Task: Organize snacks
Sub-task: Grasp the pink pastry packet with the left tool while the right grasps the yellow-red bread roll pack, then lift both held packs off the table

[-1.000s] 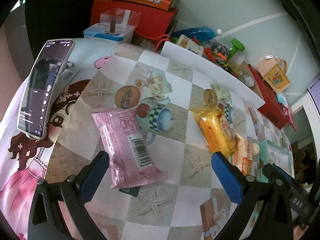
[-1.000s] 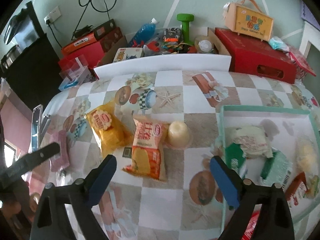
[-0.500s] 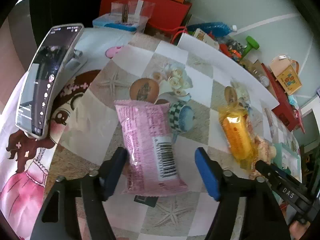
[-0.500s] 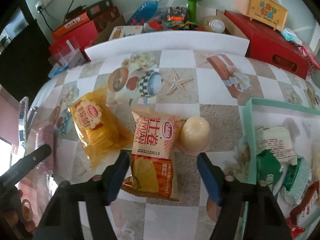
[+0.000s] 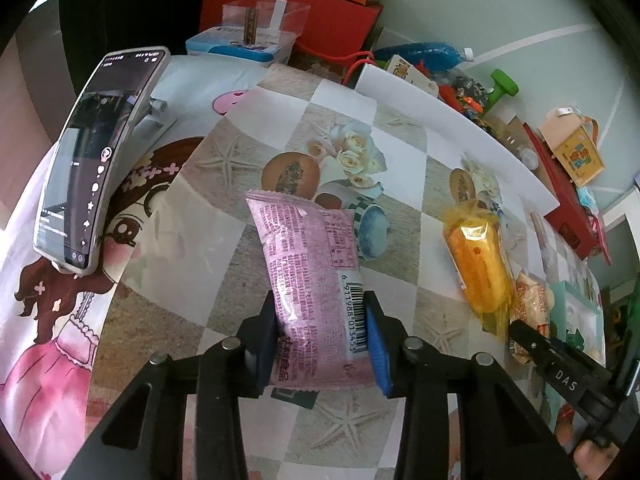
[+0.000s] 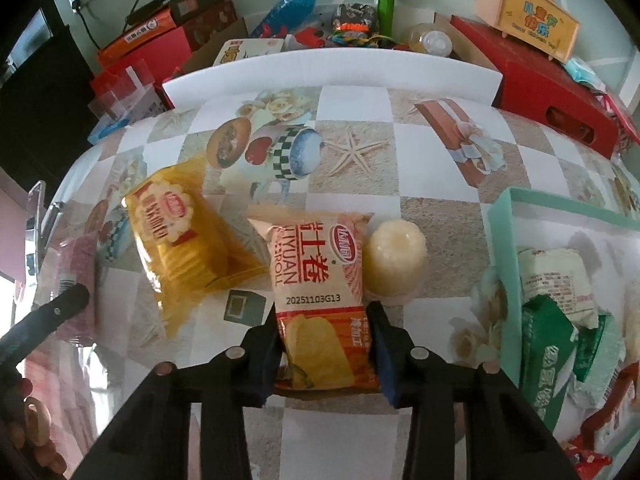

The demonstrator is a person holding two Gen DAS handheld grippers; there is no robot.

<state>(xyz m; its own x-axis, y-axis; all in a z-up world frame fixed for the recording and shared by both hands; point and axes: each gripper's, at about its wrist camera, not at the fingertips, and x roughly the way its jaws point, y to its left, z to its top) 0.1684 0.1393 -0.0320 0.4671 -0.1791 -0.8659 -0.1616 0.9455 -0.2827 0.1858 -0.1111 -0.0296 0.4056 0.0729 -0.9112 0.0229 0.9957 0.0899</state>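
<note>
Left of the green tray (image 6: 505,216), on the patterned tablecloth (image 6: 436,216), both grippers are working at once. The left gripper (image 5: 320,336) is clenching the near end of the pink snack packet (image 5: 308,264), which is lying far from the tray, beyond the yellow biscuit pack (image 6: 180,240); its jaws have just been closing, and the blue pads are now pressing the wrapper from both sides. The right gripper (image 6: 325,350) is grasping the lower end of the orange egg-roll packet (image 6: 320,280), which is lying close to the tray with the pale jelly cup (image 6: 394,258) touching its tray-side edge; these jaws have also just been closing onto it.

To do this step well, each packet is probably best lifted straight up before it is carried toward the tray, so the orange one is not dragging the jelly cup along. Both grips are sitting near one end, so the free ends are likely to droop. The tray is already holding several wrapped snacks (image 6: 556,276), so aiming for its barer near corner seems wise.
</note>
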